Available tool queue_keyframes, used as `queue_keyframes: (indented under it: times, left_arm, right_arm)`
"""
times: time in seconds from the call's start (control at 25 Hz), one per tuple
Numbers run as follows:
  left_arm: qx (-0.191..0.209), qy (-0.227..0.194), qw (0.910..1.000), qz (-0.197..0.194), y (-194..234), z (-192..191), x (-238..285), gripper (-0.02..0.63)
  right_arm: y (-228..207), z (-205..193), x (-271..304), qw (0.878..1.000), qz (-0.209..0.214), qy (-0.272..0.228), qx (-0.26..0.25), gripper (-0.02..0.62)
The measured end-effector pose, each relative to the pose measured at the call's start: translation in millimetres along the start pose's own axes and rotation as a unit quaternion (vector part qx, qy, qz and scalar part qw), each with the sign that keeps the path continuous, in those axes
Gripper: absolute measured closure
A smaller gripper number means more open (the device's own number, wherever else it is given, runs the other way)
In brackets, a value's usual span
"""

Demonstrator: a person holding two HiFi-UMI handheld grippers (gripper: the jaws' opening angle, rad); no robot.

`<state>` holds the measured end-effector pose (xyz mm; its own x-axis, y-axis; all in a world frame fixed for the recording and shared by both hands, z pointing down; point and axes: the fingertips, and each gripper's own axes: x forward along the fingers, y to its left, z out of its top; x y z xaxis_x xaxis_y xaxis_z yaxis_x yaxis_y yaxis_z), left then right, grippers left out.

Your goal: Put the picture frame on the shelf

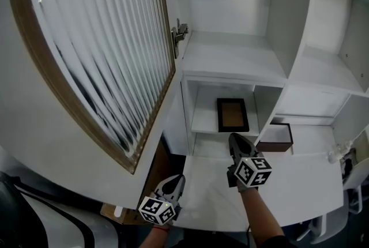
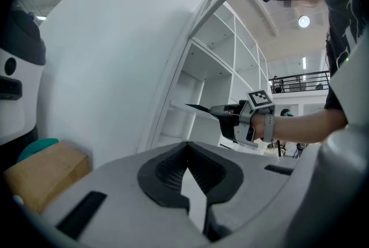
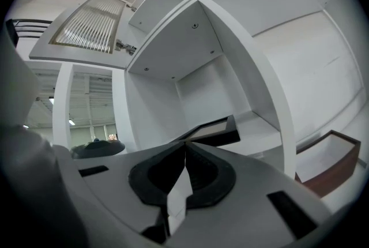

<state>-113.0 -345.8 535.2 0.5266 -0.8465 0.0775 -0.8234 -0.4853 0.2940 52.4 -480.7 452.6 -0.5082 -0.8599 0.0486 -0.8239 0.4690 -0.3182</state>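
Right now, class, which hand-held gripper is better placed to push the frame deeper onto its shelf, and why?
Right. The right hand-held gripper points at the frame, just short of its near edge on the shelf. The left hand-held gripper sits lower, off to the side by the door.

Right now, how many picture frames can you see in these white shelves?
1. The picture frame lies flat on a low shelf, ahead of the right gripper. The brown box in the compartment to its right is no frame. Others may hide behind the open door.
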Motion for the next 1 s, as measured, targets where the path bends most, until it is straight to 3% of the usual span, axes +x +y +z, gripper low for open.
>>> queue_keyframes:
  times: [0.36,0.64,1.0]
  left_arm:
    - [0.021,-0.011,0.9997,-0.004,4.2,9.3,3.1,0.603]
    - [0.037,-0.007,0.9992,-0.014,-0.8,7.7,-5.6,0.603]
    - [0.042,-0.009,0.9989,-0.022,-8.2,7.9,-25.4,0.601]
  right_arm:
    - [-12.1,-20.9,-57.4,0.995,-0.013,0.018,-0.101,0.588]
    - [-25.5,-34.8,-113.0,0.991,-0.053,0.028,-0.117,0.588]
    - [-25.3,-52.3,-169.2,0.991,-0.093,0.027,-0.097,0.589]
